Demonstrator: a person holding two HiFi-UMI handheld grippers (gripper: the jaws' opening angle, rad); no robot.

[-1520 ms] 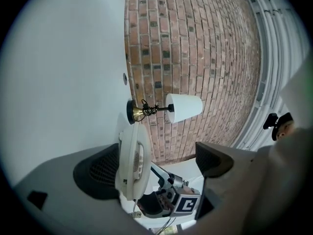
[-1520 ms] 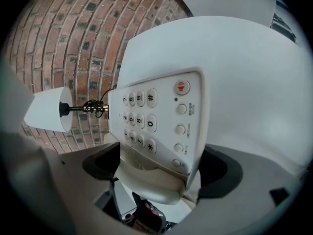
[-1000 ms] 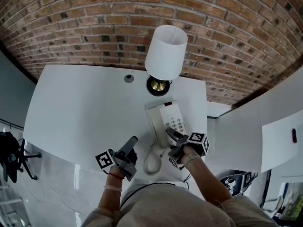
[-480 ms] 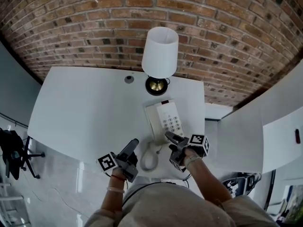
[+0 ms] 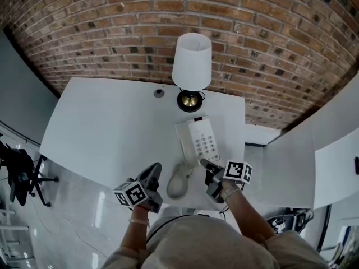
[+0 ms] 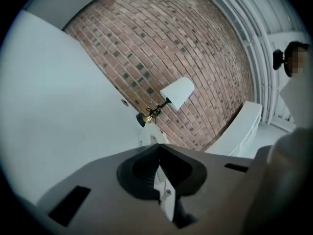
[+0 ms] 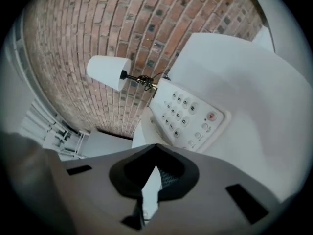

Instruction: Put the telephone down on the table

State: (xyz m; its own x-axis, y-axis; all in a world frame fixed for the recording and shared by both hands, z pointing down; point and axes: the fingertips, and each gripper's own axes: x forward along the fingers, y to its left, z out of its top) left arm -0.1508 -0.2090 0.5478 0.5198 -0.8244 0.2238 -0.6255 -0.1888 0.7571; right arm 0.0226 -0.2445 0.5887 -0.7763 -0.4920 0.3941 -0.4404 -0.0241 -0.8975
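Observation:
The white telephone (image 5: 201,140) lies flat on the white table (image 5: 112,122), keypad up, just in front of the lamp. Its coiled cord (image 5: 177,185) loops toward the table's front edge between my two grippers. My left gripper (image 5: 155,168) hovers left of the cord, shut and empty; in the left gripper view (image 6: 159,145) the telephone (image 6: 148,133) lies beyond the closed tips. My right gripper (image 5: 204,163) sits just short of the telephone's near edge, also shut with nothing in it. The right gripper view (image 7: 156,146) shows the keypad (image 7: 188,114) close ahead.
A white-shaded lamp (image 5: 192,60) on a brass base stands behind the telephone by the brick wall. A round cable grommet (image 5: 159,93) is set in the table's far side. A white cabinet (image 5: 291,161) stands to the right, a dark office chair (image 5: 17,175) to the left.
Both grippers have drawn back a little toward the table's front edge, the right one away from the telephone's near edge. The telephone has stayed in place.

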